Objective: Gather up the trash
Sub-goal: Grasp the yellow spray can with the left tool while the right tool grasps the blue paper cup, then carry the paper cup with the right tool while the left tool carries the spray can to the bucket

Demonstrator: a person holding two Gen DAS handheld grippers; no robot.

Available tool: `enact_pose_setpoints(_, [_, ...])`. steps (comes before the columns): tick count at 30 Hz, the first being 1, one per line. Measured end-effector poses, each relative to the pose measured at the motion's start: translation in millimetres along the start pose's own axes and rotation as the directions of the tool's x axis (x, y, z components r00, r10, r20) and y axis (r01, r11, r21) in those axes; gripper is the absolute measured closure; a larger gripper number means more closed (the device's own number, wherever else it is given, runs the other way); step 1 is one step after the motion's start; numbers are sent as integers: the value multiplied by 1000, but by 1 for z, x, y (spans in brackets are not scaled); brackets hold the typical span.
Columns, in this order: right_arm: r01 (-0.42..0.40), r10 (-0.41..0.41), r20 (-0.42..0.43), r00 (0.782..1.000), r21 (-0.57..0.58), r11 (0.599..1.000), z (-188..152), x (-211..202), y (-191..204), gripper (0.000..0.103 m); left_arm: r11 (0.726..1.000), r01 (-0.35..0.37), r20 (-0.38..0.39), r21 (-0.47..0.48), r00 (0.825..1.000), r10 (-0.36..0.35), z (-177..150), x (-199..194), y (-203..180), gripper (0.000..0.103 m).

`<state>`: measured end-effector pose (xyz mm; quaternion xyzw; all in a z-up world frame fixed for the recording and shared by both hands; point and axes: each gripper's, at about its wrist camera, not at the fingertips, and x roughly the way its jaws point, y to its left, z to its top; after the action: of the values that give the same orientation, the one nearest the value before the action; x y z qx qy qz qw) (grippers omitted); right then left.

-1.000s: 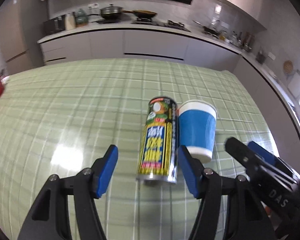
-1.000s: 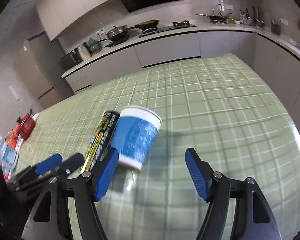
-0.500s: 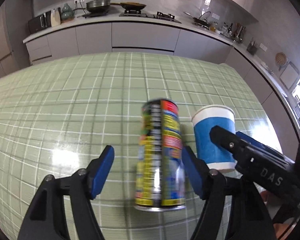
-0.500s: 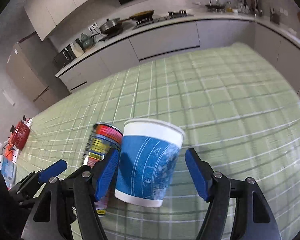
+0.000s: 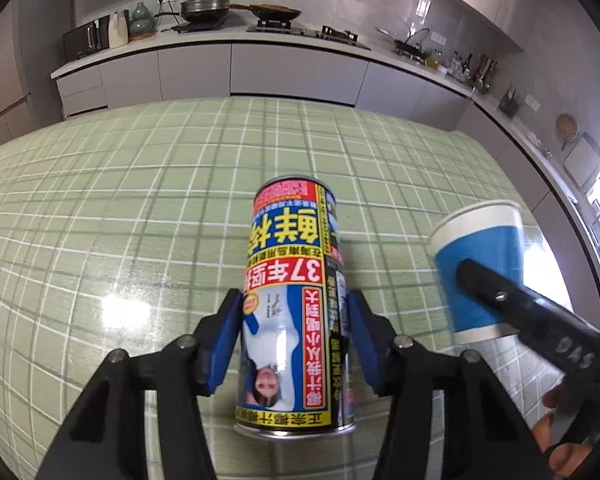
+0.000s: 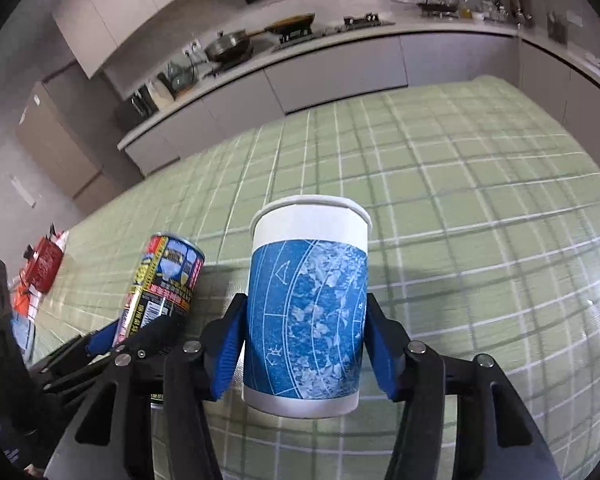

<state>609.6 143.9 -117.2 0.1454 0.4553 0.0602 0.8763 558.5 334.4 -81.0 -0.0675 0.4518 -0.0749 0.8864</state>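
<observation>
Green checked cloth covers the table (image 5: 112,216), the largest item we list; it runs back to grey cabinets (image 5: 300,68) under a worktop that carries pans (image 5: 205,8).

Cup (image 6: 307,312): blue paper with white rim and base, upright on the cloth. Our right gripper (image 6: 303,346) has just been closing on it, and its blue pads (image 6: 227,350) press both sides of the lower wall. In the left view we see the same cup (image 5: 480,256) to the right of the can, apart from it.

Can (image 5: 294,304): tall, yellow, red and blue label printed upside down, standing on the cloth. Our left gripper (image 5: 294,340) has just been closing too; its pads (image 5: 224,340) touch the can's two sides at mid height, so we count it as held.

Red pack (image 6: 43,262): small, at the table's far left edge, well apart from both items.

Fingertips (image 5: 556,436): a few show under the right gripper's handle.
</observation>
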Motion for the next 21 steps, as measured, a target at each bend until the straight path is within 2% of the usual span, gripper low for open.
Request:
enact_pose_setpoints(5, [26,-26,77,997,0,1000,-5,-48,-25,45,999,42,57,10,997,-43,-19,-34,-20,49])
enact_pose_setpoints(9, [65,-70,130,989,39,997,-17,-104,-73,45,993,109,74,56,991,-113,-37,-64,-70,49])
enact_pose_setpoints(14, [134,-153,178,972,109,985,-44,-180,-161,45,971,203,66,128,975,-213,-75,-91,-168,49])
enact_pose_setpoints(20, [210,-240,202,949,160,964,-103,-274,-309,45,938,290,39,188,952,-302,-148,-108,-318,49])
enact_pose_setpoints(21, [219,-248,189,950,163,962,-117,-288,-345,45,935,302,27,184,950,-312,-164,-108,-347,49])
